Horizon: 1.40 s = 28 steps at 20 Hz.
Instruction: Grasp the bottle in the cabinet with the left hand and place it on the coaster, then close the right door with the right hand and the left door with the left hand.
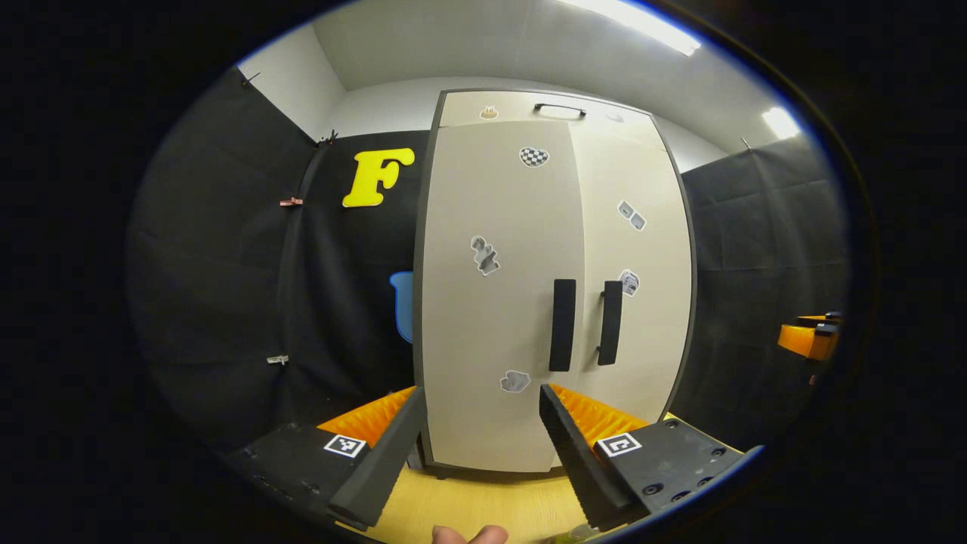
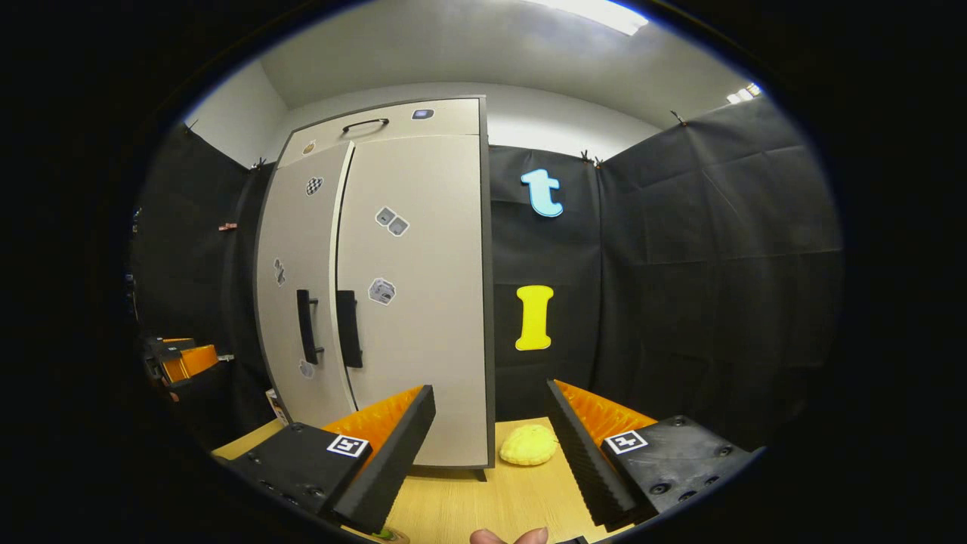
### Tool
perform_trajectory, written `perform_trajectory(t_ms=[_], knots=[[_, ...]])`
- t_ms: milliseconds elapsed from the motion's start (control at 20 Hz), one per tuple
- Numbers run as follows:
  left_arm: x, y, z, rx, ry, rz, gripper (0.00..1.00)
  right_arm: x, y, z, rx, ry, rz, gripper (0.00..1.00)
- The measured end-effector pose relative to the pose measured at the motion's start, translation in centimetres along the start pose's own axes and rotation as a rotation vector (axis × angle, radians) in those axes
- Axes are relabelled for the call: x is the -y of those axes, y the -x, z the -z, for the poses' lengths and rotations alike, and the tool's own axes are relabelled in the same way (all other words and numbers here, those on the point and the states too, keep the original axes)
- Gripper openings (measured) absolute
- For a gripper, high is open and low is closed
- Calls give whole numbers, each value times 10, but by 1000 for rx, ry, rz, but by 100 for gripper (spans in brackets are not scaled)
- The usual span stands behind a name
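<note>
Left gripper view, cabinet [image 1: 529, 302] doors shut, left gripper [image 1: 483, 453] jaws apart, empty.

I can read no words or numbers from here. The stickers on the tall beige two-door cabinet [image 1: 555, 302] are too small and blurred for me to make out.

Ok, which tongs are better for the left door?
Left. The left tongs point straight at the left door, close up and open. The right tongs sit farther right, aimed at the right door's outer edge.
</note>
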<state>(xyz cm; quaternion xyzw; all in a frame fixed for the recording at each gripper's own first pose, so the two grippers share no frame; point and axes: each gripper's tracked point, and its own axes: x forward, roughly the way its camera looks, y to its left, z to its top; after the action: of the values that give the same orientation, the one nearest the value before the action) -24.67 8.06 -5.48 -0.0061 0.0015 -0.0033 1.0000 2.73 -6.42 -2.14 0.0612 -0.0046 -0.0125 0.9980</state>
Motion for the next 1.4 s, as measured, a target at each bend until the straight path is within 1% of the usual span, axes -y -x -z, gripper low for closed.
perform_trajectory(t_ms=[250,650,900,1400], knots=[[-10,19,-8,10,-24,-5,95,-14,5,-3,3,9,-6,97],[-4,24,-10,16,-16,38,95,-29,10,-4,4,27,-31,97],[-1,24,-8,10,-10,50,95,-29,11,-3,3,29,-33,97],[-8,25,-6,9,-2,46,95,-29,10,-5,6,29,-31,97]])
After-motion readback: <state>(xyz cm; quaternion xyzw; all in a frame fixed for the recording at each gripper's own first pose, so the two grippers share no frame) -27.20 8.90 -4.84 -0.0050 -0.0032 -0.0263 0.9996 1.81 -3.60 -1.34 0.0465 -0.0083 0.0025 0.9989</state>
